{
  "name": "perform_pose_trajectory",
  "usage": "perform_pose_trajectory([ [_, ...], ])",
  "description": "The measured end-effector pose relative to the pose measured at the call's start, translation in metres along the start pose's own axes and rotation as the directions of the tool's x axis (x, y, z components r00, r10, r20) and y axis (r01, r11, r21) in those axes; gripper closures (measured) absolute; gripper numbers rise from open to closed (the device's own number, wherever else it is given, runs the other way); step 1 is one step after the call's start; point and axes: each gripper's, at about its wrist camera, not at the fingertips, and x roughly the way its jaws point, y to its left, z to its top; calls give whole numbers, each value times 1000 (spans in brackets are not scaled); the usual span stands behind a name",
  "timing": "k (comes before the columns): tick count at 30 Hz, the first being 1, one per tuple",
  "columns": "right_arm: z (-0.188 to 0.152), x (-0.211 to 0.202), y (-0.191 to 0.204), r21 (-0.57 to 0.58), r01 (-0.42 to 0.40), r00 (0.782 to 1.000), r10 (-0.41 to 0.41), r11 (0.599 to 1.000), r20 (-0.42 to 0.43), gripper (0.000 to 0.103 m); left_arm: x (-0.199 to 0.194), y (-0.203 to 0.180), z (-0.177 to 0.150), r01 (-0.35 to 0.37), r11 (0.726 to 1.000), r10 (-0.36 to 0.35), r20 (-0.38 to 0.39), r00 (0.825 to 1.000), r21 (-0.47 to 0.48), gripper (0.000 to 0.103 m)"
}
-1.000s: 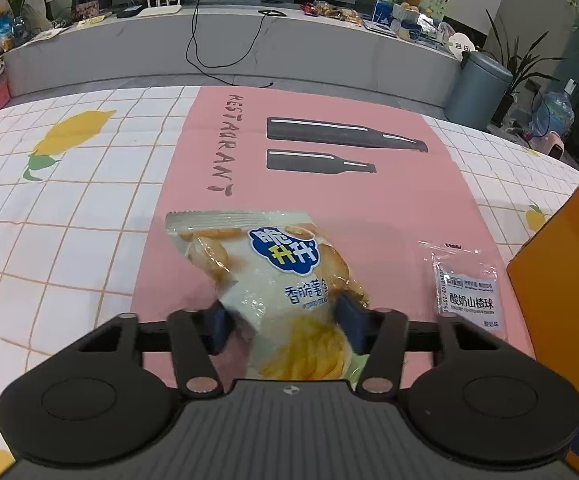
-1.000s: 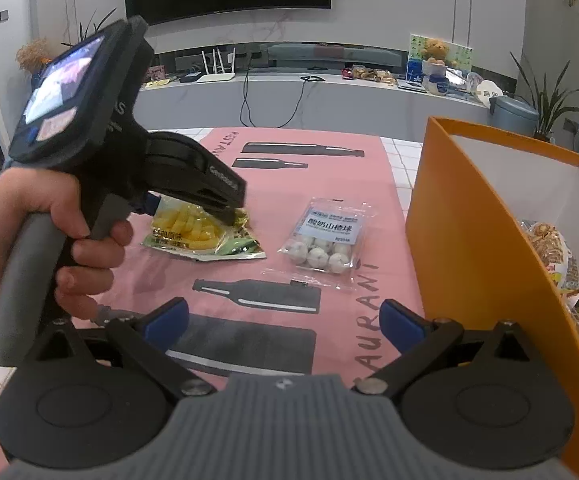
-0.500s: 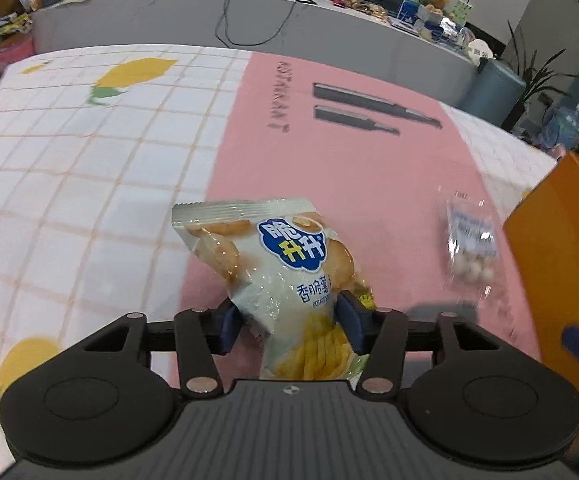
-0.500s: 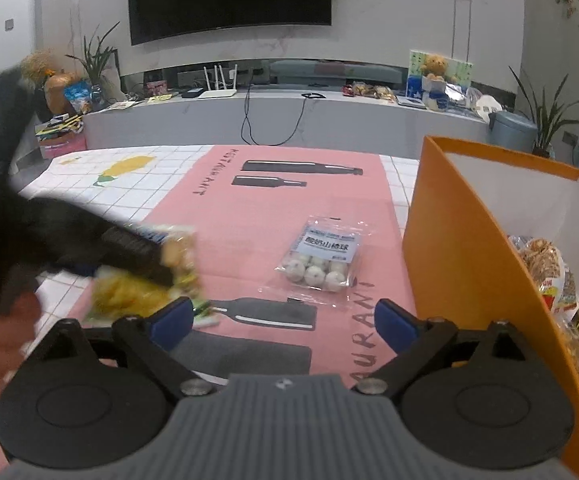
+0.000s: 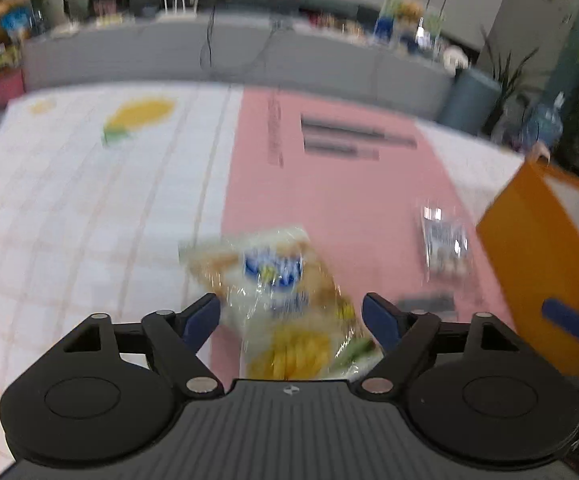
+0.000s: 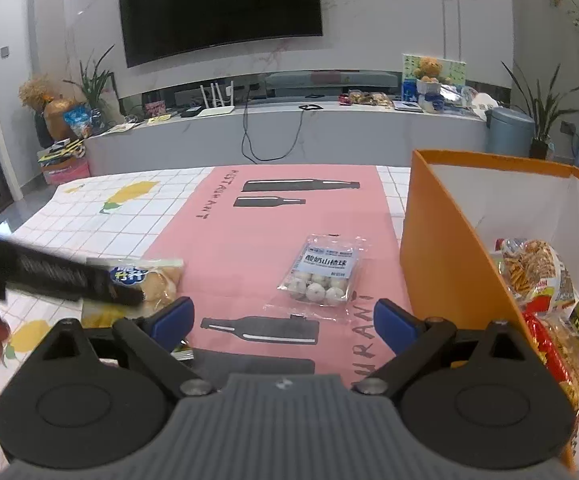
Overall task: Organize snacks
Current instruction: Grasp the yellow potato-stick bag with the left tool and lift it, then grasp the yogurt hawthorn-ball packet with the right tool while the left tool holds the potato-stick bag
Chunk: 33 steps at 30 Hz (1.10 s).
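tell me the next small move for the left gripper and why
Probably close again on the chip bag. The left gripper has just been opening, its pads now clear of the bag between them, and the bag is still outside the orange box.

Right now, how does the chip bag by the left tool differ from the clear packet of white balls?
The chip bag is opaque and yellowish with a blue logo; the clear packet shows white balls under a pale label.
The chip bag looks larger than the clear packet.
The chip bag sits at the pink mat's left edge between the left tool's open jaws; the clear packet lies near the orange box.
Both are sealed snacks outside the box.
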Motion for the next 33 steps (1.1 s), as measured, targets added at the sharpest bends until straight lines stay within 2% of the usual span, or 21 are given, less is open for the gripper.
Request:
perform_pose_trajectory([
  [3,-3,1,1,8,-1,1000,1,1000,-7,9,9,-2,2,1,1000,0,-30,1000,15,6],
  [7,-6,2,3,-24,24,1000,-24,999,-6,9,29,-8,-1,-40,999,41,-76,996,18,6],
  [12,-9,8,3,-5,30,999,-30,1000,-30,9,43,-8,0,-25,999,20,-136,991,-35,6],
  [15,-11,11,5,-12,36,999,-36,999,-38,9,52,-10,0,-31,999,26,-159,987,-29,6],
  [21,-15,12,8,-30,39,998,-40,999,-39,9,58,-14,-2,-4,1000,2,-138,990,-13,3],
  [23,-15,13,8,-34,39,999,-41,999,-34,9,58,-10,-2,14,999,-18,-126,992,-29,8],
  [25,-15,13,10,-45,31,999,-32,998,-23,9,55,-6,-1,-1,999,-5,-108,994,-53,31],
  [26,-14,13,11,-53,26,1000,-27,998,-14,9,55,-2,1,7,997,-15,-111,994,-74,33],
  [27,-14,13,12,-64,13,1000,-13,998,1,10,54,2,2,19,995,-30,-117,993,-96,41],
  [28,-14,12,13,-73,4,1000,-3,997,15,15,53,7,4,35,992,-50,-126,991,-118,45],
  [33,-5,25,23,-107,16,999,-12,994,35,21,52,28,6,79,974,-112,-147,983,-213,55],
])
